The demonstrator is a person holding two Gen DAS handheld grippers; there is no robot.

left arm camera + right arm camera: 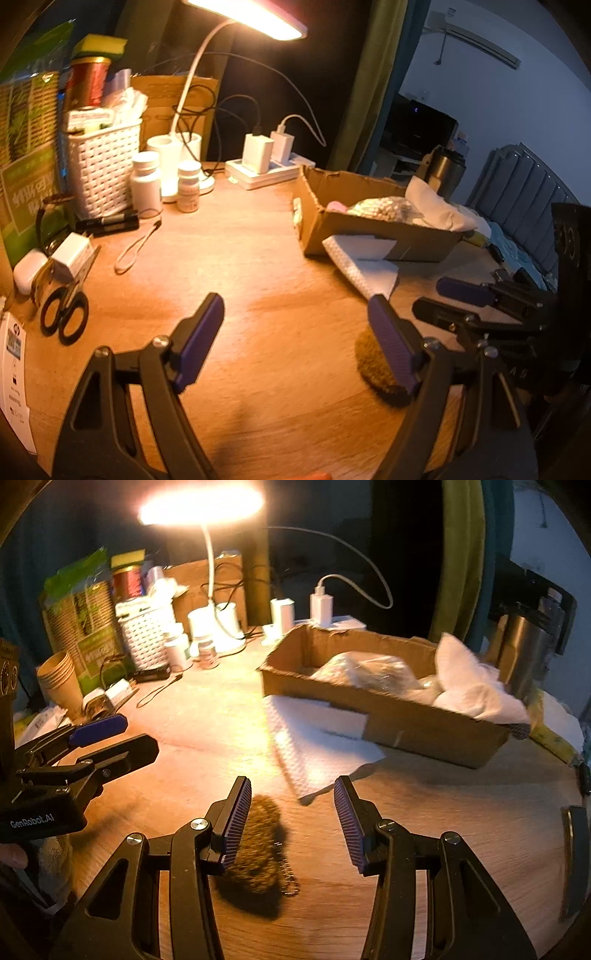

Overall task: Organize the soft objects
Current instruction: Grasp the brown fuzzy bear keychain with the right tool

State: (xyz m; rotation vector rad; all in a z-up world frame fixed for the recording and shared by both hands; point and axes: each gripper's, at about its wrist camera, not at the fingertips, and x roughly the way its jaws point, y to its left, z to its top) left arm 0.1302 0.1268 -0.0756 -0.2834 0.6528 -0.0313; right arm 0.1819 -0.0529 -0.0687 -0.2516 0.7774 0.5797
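Both grippers spread wide, nothing held. Landmark: the cardboard box (388, 716) on the wooden desk (240, 266).

Left gripper (295, 339): jaws apart, hovering over bare desk, left of and nearer the camera than the box. Nothing between the pads.

Right gripper (291, 823): jaws apart, also nearer than the box. The brown fuzzy pouch (258, 849) lies flat on the desk between the jaws, hard against the left pad (236, 823); whether it actually touches I can't tell. The right pad is clear of it. A small metal chain (290, 875) trails from the pouch's right side. In the left wrist view the same pouch (373, 365) sits partly behind that gripper's right finger, with the right gripper (447, 299) beyond it.

Box contents: a clear bag of small pale beads (384, 208), something pink (336, 205) at its left end, white cloth (476, 686) piled over its right end and draping the rim. A white textured towel (314, 746) lies on the desk against the box's near wall, one corner reaching towards the pouch, not touching it.

Left of the box: power strip with chargers (266, 162), lit desk lamp (255, 18), pill bottles (147, 181), white woven basket (103, 166), scissors (66, 310), paper cups (59, 683). Behind the box's right end: a steel mug (528, 646).
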